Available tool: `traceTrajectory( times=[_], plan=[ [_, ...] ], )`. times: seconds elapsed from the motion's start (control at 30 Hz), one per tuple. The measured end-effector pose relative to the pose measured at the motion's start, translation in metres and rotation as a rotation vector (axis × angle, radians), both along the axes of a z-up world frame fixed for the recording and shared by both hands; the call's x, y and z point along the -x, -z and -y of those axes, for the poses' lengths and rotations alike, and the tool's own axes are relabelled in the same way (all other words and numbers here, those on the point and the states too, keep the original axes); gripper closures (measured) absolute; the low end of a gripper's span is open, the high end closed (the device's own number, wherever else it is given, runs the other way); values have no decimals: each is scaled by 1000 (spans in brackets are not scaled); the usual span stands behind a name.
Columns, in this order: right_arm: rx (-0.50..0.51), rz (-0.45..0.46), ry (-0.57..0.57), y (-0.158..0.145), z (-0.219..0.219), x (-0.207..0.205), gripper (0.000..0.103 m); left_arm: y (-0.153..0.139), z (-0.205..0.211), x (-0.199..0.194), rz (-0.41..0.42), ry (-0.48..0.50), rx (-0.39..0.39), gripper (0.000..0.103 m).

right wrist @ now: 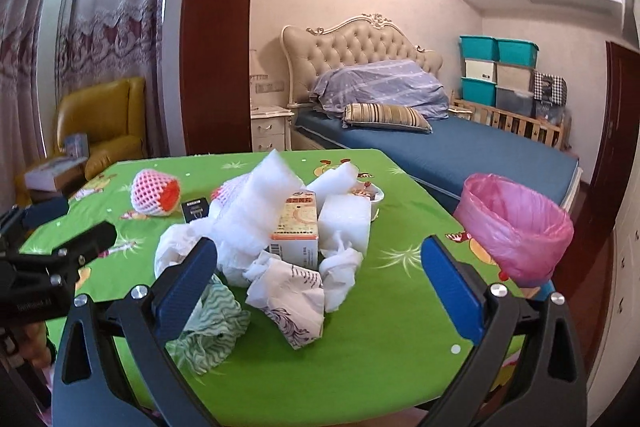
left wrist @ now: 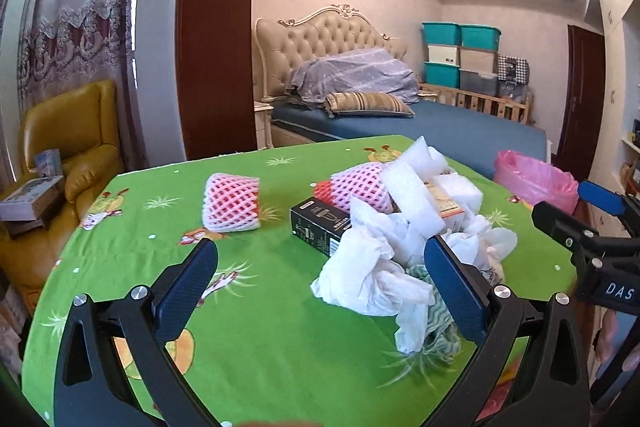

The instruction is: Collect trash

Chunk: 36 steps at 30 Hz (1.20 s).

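Note:
A heap of trash lies on the green tablecloth (left wrist: 256, 327): crumpled white tissues (left wrist: 368, 267), white foam pieces (left wrist: 416, 183), a black box (left wrist: 320, 227), an orange-and-white carton (right wrist: 296, 231), a green wavy wrapper (right wrist: 212, 323) and a printed paper bag (right wrist: 296, 307). A pink foam fruit net (left wrist: 232, 203) lies apart to the left. A bin with a pink liner (right wrist: 516, 227) stands at the table's right edge. My left gripper (left wrist: 320, 283) is open, empty, above the near table. My right gripper (right wrist: 318, 279) is open, empty, just before the heap.
A second pink net (left wrist: 356, 183) lies in the heap. A yellow armchair (left wrist: 72, 147) with boxes stands left of the table. A bed (left wrist: 440, 131) and stacked storage bins (left wrist: 460, 55) are behind. The right gripper shows at the left wrist view's right edge (left wrist: 576, 223).

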State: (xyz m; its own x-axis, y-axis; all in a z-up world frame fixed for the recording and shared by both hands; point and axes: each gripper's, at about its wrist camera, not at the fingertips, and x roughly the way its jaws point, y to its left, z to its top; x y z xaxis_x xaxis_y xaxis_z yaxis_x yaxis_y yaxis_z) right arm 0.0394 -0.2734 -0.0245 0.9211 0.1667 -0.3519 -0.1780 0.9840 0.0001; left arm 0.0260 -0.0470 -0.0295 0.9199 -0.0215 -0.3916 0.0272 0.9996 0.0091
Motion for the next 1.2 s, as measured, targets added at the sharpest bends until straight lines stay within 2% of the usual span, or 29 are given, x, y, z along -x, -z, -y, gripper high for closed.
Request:
traceTrajectory(
  times=[0.33, 1.2],
  plan=[
    [17, 16, -12, -2, -22, 4, 4, -4, -4, 11, 26, -3, -4, 6],
    [19, 18, -24, -3, -26, 6, 4, -2, -8, 18, 25, -14, 15, 6]
  ],
)
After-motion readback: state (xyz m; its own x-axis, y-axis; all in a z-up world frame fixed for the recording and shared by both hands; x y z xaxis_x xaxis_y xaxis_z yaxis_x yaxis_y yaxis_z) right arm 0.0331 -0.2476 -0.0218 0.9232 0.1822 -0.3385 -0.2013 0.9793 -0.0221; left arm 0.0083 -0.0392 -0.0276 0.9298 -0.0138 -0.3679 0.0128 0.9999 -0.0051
